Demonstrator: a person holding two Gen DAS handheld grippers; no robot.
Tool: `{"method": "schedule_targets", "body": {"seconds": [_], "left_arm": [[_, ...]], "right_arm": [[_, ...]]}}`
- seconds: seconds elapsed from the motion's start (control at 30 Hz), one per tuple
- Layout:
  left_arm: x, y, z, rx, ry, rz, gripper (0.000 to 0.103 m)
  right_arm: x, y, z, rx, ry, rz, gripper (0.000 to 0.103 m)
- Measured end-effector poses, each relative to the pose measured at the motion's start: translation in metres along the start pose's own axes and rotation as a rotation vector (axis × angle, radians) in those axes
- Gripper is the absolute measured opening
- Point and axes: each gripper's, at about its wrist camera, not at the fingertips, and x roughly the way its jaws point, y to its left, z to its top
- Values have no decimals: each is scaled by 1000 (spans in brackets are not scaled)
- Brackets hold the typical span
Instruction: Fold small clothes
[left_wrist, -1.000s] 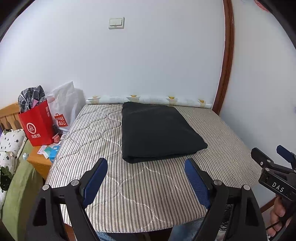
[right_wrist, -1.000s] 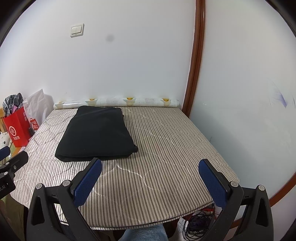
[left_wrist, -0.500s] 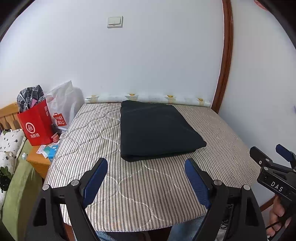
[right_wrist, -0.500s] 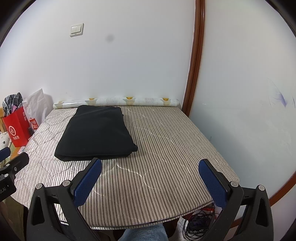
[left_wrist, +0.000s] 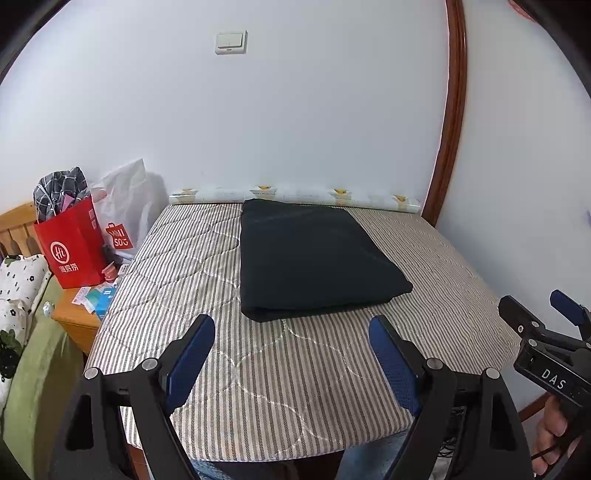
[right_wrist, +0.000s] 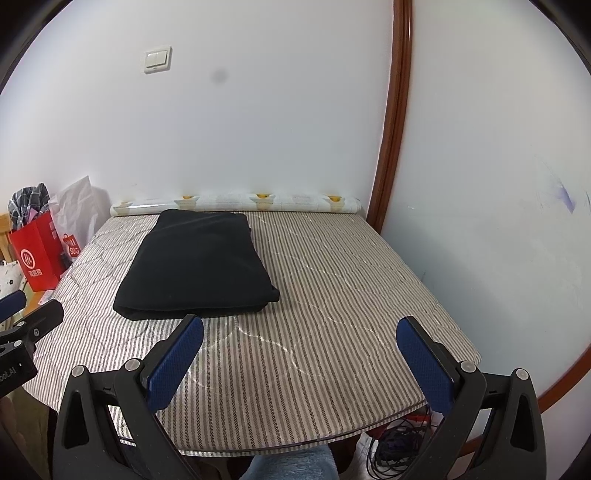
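Black cloth, a folded garment (left_wrist: 314, 258), lies flat on the striped quilted table cover (left_wrist: 295, 387) in the left wrist view, its far edge close to a patterned roll (left_wrist: 295, 194) that runs along the white wall. The left gripper (left_wrist: 291, 354) hangs above the near part of the cover with its blue-padded jaws spread wide and nothing between them; the garment lies just beyond the fingertips, apart from them. At the right edge of this view the right gripper (left_wrist: 543, 314) shows from the side, held by a hand (left_wrist: 554, 439) low in the corner. To the left of the table stand a red paper bag (left_wrist: 72, 247) stuffed with checked cloth and a white plastic bag (left_wrist: 129, 210), and a light switch (left_wrist: 231, 42) sits high on the wall. In the right wrist view the same garment (right_wrist: 199, 266) lies on the left half of the cover (right_wrist: 332, 295), the right half bare up to the wooden door frame (right_wrist: 395, 122). The right gripper (right_wrist: 299, 339) is likewise wide open and empty, its left pad near the garment's front edge without touching it. The left gripper's tip (right_wrist: 29, 325) pokes in at the left margin, and tangled cables (right_wrist: 395, 446) lie on the floor below the table's near corner.
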Motion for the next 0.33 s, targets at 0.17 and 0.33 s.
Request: {"method": "schedule_targets", "body": {"seconds": [0.17, 0.33], "left_arm": [[1, 5, 2, -7, 1, -7, 84], [3, 10, 6, -15, -5, -7, 84]], "right_arm": [[-5, 5, 4, -6, -15, 10, 103], [-4, 13, 9, -26, -23, 24, 103]]}}
